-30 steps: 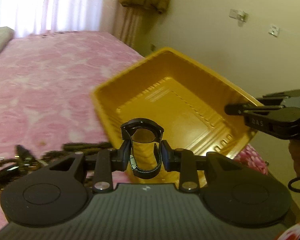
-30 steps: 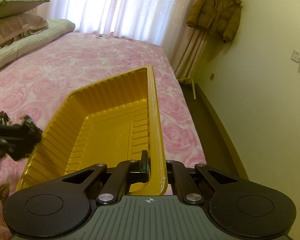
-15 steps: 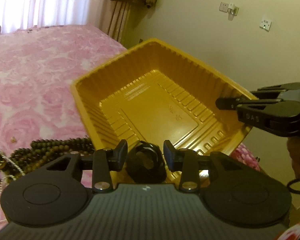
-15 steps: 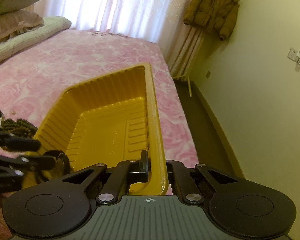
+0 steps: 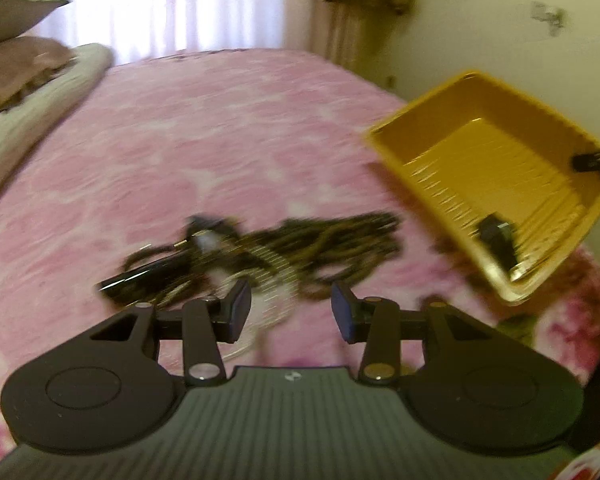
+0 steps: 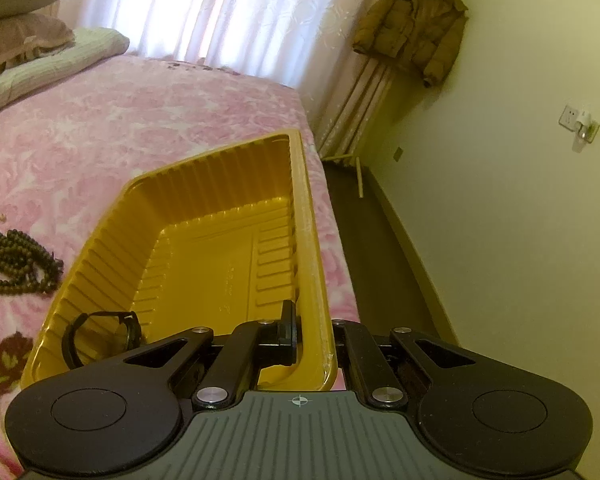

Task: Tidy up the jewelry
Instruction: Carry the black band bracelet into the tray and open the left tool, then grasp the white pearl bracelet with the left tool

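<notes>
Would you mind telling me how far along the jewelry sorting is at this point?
One piece is done: a black bracelet lies in the yellow tray. In hand: the right gripper is clamped on the tray's rim, while the left gripper, jaws just opened with nothing between them, points at the pile. Left: the brown bead strands and other tangled pieces on the pink bedspread.

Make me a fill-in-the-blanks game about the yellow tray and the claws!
1. The right claw is shut on the rim of the ____ tray.
2. The black bracelet lies inside the ____.
3. The left claw is open and holds ____.
4. The brown bead strands lie on the pink ____.

Missing words: yellow; tray; nothing; bedspread
</notes>
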`<state>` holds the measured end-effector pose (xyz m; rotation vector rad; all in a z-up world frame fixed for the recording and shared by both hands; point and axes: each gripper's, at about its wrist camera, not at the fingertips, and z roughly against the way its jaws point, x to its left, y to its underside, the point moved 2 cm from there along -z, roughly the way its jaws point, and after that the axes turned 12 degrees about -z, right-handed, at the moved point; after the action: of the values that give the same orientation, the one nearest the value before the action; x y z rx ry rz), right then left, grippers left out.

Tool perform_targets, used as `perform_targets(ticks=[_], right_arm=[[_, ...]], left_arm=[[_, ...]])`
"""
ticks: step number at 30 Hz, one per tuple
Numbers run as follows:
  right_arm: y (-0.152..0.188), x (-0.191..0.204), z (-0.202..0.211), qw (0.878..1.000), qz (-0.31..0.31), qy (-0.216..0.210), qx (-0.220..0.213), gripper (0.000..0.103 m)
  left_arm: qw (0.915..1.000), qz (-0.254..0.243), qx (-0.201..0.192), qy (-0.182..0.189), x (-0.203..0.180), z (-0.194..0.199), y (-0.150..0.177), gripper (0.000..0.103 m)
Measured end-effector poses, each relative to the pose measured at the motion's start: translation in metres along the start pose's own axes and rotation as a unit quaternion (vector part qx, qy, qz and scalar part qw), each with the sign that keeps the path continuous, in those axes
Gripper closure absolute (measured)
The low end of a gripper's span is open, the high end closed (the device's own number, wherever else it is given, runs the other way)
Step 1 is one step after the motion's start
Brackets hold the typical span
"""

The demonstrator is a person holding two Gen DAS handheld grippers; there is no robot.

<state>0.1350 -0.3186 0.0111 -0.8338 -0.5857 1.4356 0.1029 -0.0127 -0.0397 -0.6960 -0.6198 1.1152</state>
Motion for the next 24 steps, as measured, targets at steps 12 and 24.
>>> perform_targets(ticks=[12,24], right_arm=[[0.0,0.0,0.001,1.0,0.003,0.003,0.001,0.099],[0.0,-0.001,0.003,1.0,0.001,0.005,-0.001,0.099]], left_arm=[[0.9958,-0.084,0.036,0.001,-0.002,-0.019,0.017,0.08],[0.9935,-0.104,0.007,0.044,-0.016,0.002,-0.002,0.101]])
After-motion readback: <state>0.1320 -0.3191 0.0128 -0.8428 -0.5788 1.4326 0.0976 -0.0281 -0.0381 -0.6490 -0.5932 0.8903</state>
